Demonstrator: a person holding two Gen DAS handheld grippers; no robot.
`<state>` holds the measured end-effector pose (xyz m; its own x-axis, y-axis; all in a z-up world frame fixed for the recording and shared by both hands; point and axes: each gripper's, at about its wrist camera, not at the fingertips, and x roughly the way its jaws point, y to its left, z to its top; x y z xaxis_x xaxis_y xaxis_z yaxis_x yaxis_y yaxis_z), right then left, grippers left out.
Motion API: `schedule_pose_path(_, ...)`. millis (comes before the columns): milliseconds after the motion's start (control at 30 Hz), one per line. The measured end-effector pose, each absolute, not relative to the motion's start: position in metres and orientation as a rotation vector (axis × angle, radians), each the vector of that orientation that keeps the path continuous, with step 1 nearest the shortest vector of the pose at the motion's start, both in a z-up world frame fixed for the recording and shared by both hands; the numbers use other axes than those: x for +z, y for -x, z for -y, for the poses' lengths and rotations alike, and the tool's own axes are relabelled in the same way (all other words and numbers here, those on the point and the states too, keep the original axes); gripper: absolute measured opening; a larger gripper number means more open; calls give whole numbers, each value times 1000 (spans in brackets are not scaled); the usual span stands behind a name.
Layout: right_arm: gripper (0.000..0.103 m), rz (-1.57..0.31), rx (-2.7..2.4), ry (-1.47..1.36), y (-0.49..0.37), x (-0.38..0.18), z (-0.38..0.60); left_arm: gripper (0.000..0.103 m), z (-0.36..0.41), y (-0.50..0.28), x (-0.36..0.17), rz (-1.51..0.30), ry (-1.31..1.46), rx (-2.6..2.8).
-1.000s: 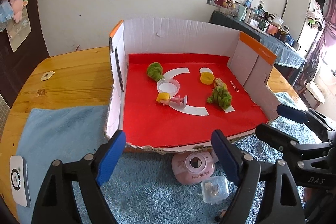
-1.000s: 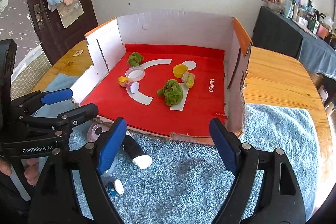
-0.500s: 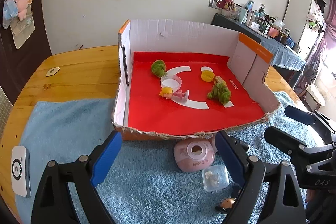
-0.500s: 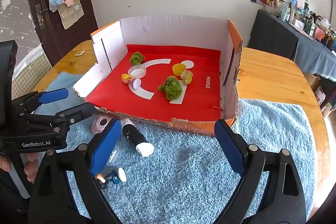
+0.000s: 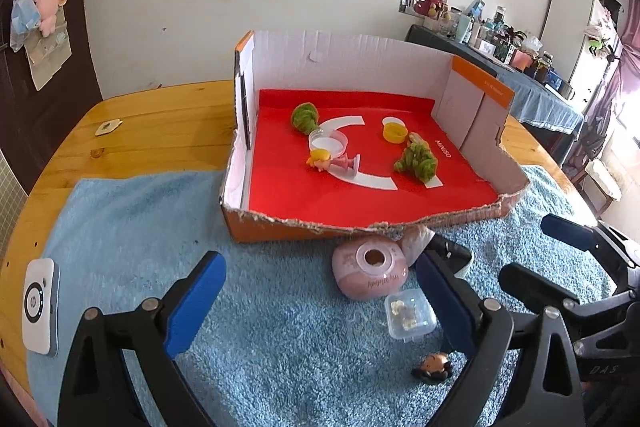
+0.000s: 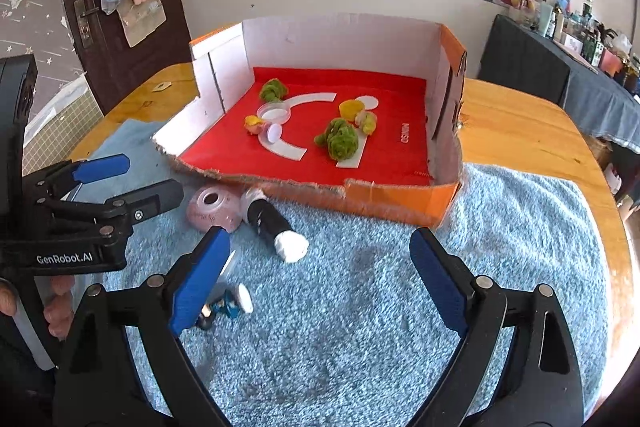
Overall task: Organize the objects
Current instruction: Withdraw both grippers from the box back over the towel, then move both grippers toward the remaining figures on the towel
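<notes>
A torn cardboard box [image 5: 472, 215] with a red floor stands on a blue towel [image 5: 132, 227]. Inside lie two green fuzzy toys [image 5: 416, 161], a yellow cap [image 5: 394, 133], a clear round lid [image 5: 328, 143] and a yellow-haired doll [image 5: 332, 161]. In front of the box lie a pink round container [image 5: 370, 275], a small clear plastic box [image 5: 410, 313], a tiny figure head [image 5: 434, 365], a black-and-white tube [image 6: 272, 223] and a small blue figurine [image 6: 228, 305]. My left gripper [image 5: 320, 265] hovers over the towel, jaws opening, nothing between them. My right gripper [image 6: 320, 239] stands open beside it, also empty.
A white device [image 5: 40, 311] lies at the towel's left edge on the wooden table [image 5: 152, 123]. A small tag [image 5: 107, 127] sits on the wood. A hand [image 6: 56, 307] holds the left gripper [image 6: 144, 177]. A dark counter with clutter [image 6: 560, 67] stands at the right.
Both grippers have drawn back from the box and their jaws have spread wider. More towel and the loose items in front of the box have come into view.
</notes>
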<state>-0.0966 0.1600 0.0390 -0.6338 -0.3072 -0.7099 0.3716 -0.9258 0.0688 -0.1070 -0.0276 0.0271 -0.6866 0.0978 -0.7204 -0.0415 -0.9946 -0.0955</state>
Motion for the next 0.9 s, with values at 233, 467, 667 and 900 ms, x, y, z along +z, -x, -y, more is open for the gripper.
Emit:
schedule_pose_path(233, 92, -129, -2520, -1105, 85, 28, -158, 98, 26, 98, 22, 102, 1223, 2807)
schedule_pose_path(467, 92, -147, -2493, -1120, 74, 19, -155, 98, 25, 88, 19, 98, 1230, 2804)
schedule_pose_path(667, 93, -166, -2449, -1121, 68, 14, -145, 98, 31, 81, 18, 102, 1242, 2815)
schedule_pose_path(900, 93, -221, -2356, -1126, 63, 1, -124, 98, 36, 75, 19, 111, 1248, 2827)
